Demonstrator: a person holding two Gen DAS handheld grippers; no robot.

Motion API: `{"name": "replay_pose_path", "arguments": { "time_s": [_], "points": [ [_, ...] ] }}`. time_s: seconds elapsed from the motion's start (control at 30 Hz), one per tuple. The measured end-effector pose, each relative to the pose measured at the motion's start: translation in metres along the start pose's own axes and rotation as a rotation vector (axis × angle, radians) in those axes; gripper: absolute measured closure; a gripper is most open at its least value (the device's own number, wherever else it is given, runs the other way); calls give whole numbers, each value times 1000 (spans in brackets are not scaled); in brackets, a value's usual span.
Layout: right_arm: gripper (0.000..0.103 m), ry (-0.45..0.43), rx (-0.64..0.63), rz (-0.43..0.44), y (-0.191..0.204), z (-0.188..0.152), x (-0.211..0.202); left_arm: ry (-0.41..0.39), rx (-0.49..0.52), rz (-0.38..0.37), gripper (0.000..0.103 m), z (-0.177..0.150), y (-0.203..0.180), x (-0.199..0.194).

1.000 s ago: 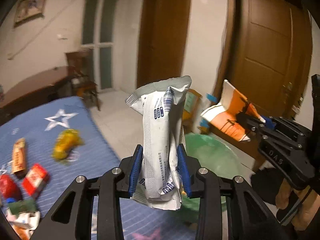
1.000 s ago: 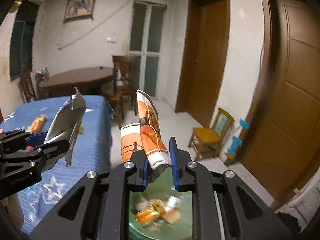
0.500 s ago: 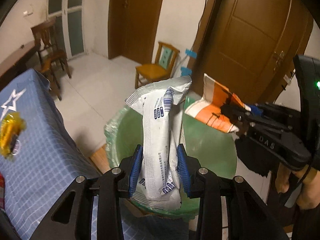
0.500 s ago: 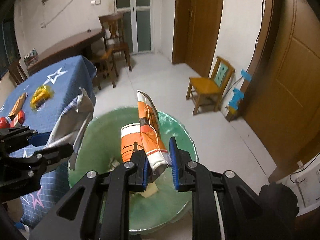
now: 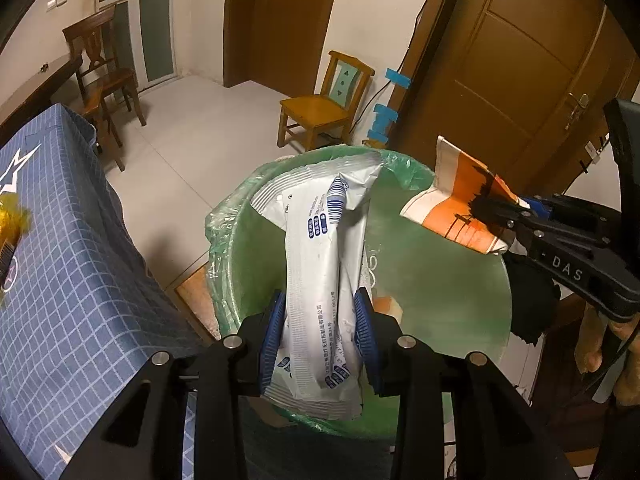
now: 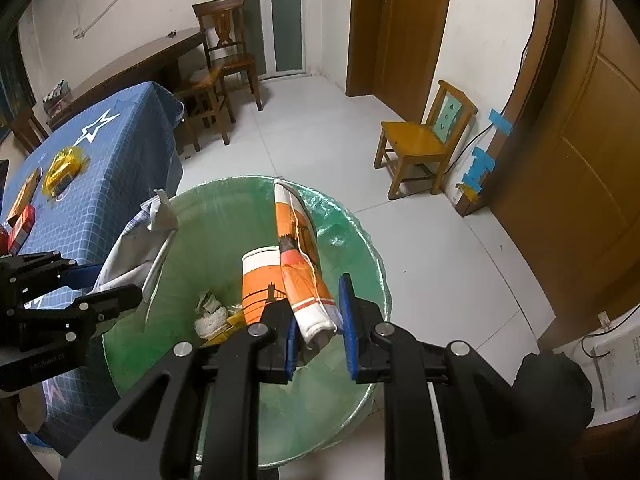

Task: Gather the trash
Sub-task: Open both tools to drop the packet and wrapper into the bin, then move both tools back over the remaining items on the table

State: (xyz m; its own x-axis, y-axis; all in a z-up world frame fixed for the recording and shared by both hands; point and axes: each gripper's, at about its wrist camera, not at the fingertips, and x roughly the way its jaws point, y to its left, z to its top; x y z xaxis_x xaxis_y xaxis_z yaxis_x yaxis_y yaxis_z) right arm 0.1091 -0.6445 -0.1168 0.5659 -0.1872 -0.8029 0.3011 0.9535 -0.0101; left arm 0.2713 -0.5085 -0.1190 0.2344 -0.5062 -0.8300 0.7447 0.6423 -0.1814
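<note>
Left view: left gripper (image 5: 320,336) was clamped on a white packet (image 5: 320,280) over the green-lined bin (image 5: 224,240), blue tablecloth (image 5: 60,260) alongside, small chair (image 5: 320,108) by the door (image 5: 512,60).

Right view: right gripper (image 6: 318,326) had loosened, wrapper (image 6: 292,272) resting against its left pad only, above the bin (image 6: 360,240); white tile floor (image 6: 320,120).

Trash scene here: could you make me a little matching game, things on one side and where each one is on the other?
Things:
1. white wrapper
2. orange wrapper
3. yellow packet
4. small chair

Places:
A. on the blue tablecloth
B. in the right tool, over the bin
C. by the wall, on the floor
D. in the left tool, over the bin

Pairs: 1-D, 2-B, 3-A, 4-C
</note>
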Motion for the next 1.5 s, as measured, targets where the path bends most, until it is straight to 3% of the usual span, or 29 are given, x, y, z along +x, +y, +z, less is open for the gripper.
{"name": "replay_pose_path", "arguments": {
  "time_s": [0.4, 0.5, 0.57, 0.67, 1.27, 1.5],
  "points": [
    [85, -5, -8, 4, 0, 2, -2, -14, 7, -1, 64, -1, -10, -19],
    [83, -9, 2, 15, 0, 2, -3, -20, 8, 9, 55, 1, -11, -20],
    [74, -17, 14, 23, -2, 2, -4, -27, 3, 19, 48, 2, -10, -23],
    [71, -27, 21, 29, -5, 1, -6, -35, -8, 22, 45, 2, -8, -26],
    [71, -39, 18, 27, -1, -1, -11, -44, -10, 24, 45, -5, -11, -39],
    [71, -90, -6, 25, 17, -3, -31, -67, -19, 22, 45, -17, -4, -61]
  ]
}}
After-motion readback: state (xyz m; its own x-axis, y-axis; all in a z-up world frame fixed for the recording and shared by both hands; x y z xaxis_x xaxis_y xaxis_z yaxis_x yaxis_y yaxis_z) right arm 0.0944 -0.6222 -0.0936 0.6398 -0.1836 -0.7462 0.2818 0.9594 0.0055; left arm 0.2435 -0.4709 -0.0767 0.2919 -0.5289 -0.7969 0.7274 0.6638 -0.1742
